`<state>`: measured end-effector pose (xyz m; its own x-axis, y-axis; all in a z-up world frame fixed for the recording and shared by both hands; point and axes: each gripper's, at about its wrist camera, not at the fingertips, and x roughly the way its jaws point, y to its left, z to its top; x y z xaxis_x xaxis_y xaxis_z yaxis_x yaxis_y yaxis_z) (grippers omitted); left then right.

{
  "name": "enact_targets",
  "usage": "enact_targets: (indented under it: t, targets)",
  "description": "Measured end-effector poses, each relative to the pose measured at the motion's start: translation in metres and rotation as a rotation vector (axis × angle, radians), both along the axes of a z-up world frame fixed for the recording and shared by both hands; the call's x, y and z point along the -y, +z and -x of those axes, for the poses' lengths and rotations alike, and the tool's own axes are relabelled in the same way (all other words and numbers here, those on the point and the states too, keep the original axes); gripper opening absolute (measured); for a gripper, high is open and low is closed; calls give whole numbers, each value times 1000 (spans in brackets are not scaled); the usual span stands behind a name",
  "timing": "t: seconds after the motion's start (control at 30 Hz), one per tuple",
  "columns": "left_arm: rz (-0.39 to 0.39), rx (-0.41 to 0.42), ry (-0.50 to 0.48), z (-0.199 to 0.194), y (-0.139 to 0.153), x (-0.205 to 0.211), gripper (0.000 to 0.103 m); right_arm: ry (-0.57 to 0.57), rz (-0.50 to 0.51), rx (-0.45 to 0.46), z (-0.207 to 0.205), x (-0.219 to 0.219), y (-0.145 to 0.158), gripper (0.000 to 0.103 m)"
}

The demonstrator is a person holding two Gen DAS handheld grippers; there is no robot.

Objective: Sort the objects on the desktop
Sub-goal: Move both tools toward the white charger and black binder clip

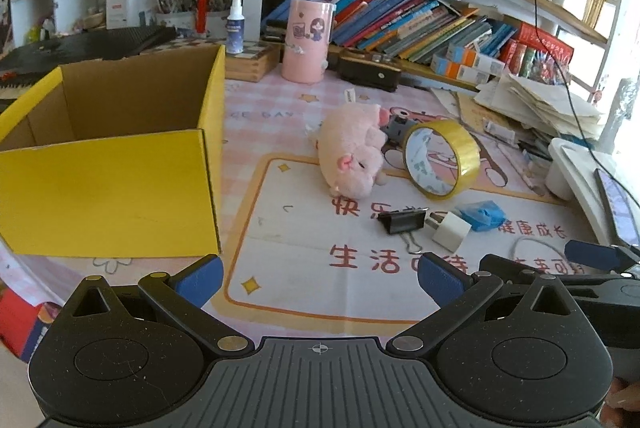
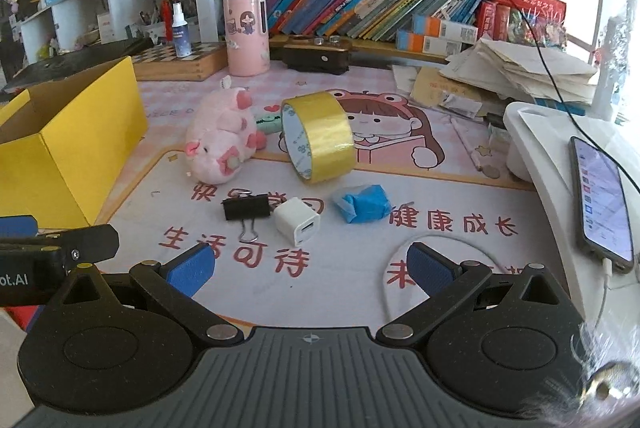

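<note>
Ahead, plush pig (image 2: 224, 144), tape roll (image 2: 320, 136), binder clip (image 2: 246, 207), yellow box (image 1: 112, 164), both fingers wide apart, empty.

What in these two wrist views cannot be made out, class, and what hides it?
- Floor of the yellow box: left wrist view, hidden by its front wall; contents unknown.
- Grey-green item behind the plush pig and tape roll: right wrist view, mostly covered.
- Phone screen text: too small.
- White cable: near end hidden by the right gripper.
- Box's left side: cut by the frame edge.
</note>
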<state>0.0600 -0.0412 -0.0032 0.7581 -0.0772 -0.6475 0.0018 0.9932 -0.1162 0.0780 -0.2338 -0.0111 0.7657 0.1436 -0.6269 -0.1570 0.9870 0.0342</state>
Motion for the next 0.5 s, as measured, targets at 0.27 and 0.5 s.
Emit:
enact_targets:
  t: [0.27, 0.5]
  targets:
    - [3, -9, 39, -7, -4, 15, 103, 43, -19, -27, -15, 16, -7, 103]
    - [-2, -36, 67, -15, -7, 26, 103, 69, -38, -57, -25, 31, -12, 103]
